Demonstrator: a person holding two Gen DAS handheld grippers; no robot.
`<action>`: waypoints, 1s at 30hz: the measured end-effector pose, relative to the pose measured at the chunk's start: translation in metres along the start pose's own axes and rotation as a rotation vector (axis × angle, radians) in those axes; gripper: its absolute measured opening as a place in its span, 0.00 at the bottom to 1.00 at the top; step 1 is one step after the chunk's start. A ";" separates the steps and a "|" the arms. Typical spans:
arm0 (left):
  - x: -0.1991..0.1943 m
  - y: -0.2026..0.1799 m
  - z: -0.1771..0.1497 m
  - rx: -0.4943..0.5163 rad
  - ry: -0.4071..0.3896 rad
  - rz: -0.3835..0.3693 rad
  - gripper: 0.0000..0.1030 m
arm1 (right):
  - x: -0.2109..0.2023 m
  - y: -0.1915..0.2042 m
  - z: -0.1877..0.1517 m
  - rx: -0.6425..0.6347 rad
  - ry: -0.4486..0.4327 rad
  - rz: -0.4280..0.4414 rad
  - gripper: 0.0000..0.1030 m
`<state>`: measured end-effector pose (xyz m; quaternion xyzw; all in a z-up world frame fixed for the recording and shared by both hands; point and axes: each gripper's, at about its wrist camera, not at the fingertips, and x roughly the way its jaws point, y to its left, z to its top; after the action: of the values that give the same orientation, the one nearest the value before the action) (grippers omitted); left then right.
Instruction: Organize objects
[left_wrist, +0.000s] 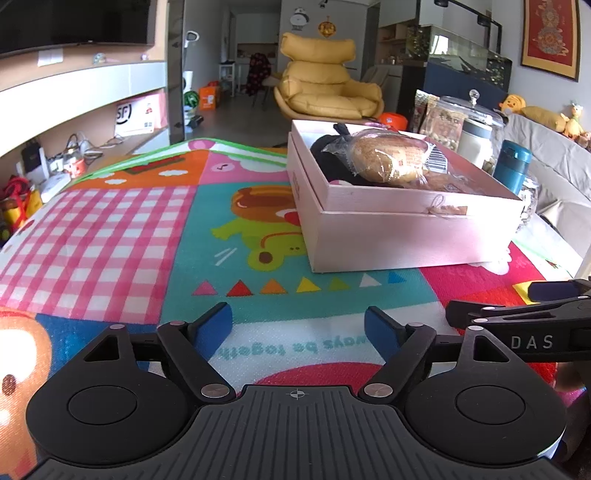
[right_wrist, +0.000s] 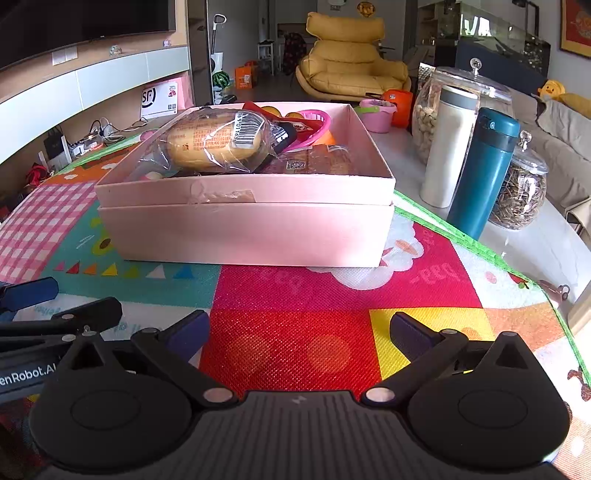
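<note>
On the colourful mat (right_wrist: 295, 332), the pink box (right_wrist: 251, 229) is already full of snacks. Both the left gripper (left_wrist: 298, 328) and right gripper (right_wrist: 299, 332) are wide open and hold nothing. The packing seems finished; next probably needs the lid, which I cannot see.

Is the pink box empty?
No, the pink box is full: a wrapped bun lies on top of other snack packets and a pink plastic basket.

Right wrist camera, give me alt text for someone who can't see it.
An open pink box packed with wrapped bread and snacks sits on a colourful play mat. The open right gripper hovers empty before it. A teal bottle stands at right.
</note>
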<state>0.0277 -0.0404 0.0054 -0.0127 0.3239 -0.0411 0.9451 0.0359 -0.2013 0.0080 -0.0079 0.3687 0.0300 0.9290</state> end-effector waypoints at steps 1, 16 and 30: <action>0.000 0.000 0.000 -0.001 0.000 0.000 0.81 | 0.000 0.000 0.000 -0.001 0.001 0.000 1.00; 0.002 -0.002 0.000 0.009 0.001 0.007 0.81 | -0.004 -0.004 -0.004 0.004 -0.002 0.007 1.00; 0.002 -0.001 0.000 0.004 -0.001 0.003 0.81 | -0.003 -0.005 -0.003 0.006 -0.002 0.009 1.00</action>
<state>0.0296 -0.0419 0.0043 -0.0102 0.3235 -0.0406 0.9453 0.0315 -0.2062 0.0078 -0.0036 0.3680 0.0331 0.9292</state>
